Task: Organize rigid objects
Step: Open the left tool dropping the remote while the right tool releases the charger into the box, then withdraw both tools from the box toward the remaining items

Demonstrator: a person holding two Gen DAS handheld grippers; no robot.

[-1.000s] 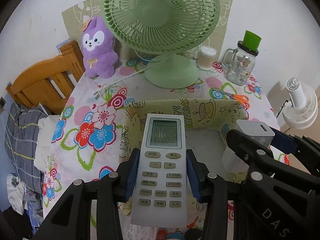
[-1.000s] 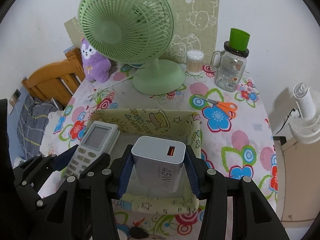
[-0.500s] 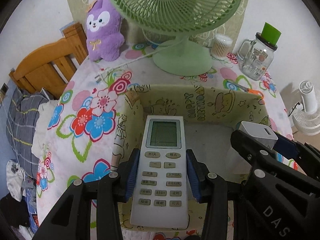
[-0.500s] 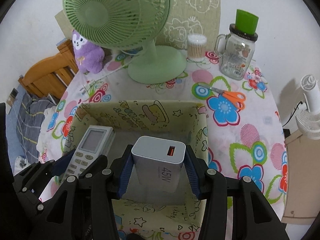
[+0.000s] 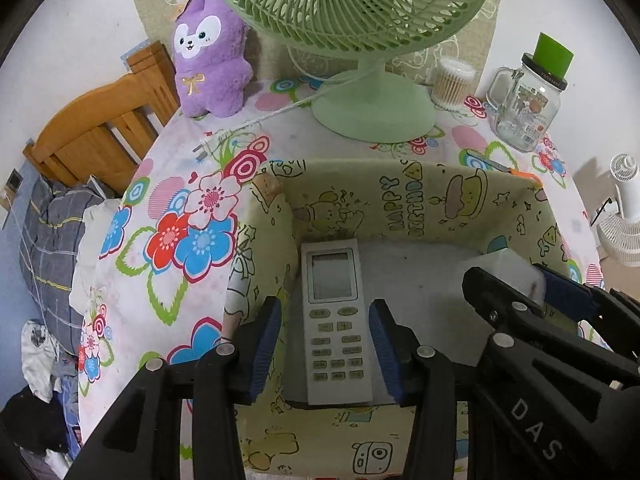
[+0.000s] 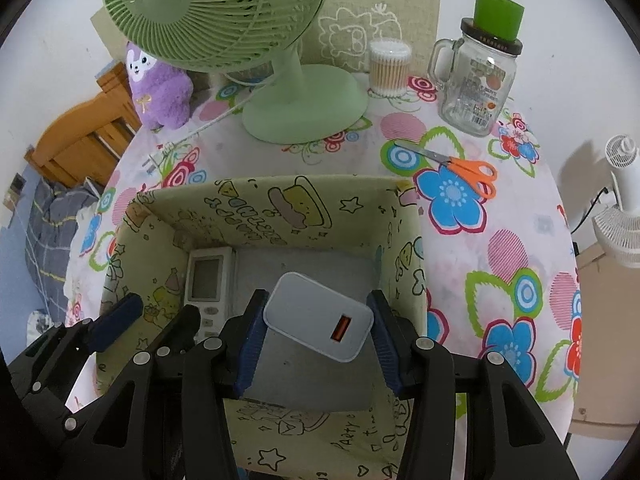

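Left wrist view showed the white remote [image 5: 334, 320] flat in the fabric box [image 5: 400, 200], left gripper [image 5: 325, 344] opening, pads clear. Only the right view showed the charger [image 6: 318, 316] tilted, right gripper [image 6: 316, 340] released.

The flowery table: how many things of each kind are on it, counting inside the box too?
Fans: 1, green fan
Plush toys: 1, purple plush
Scissors: 1
Jars: 2, glass jar, cotton swab jar
Boxes: 1, fabric box
Gadgets: 2, remote, charger
Total: 8
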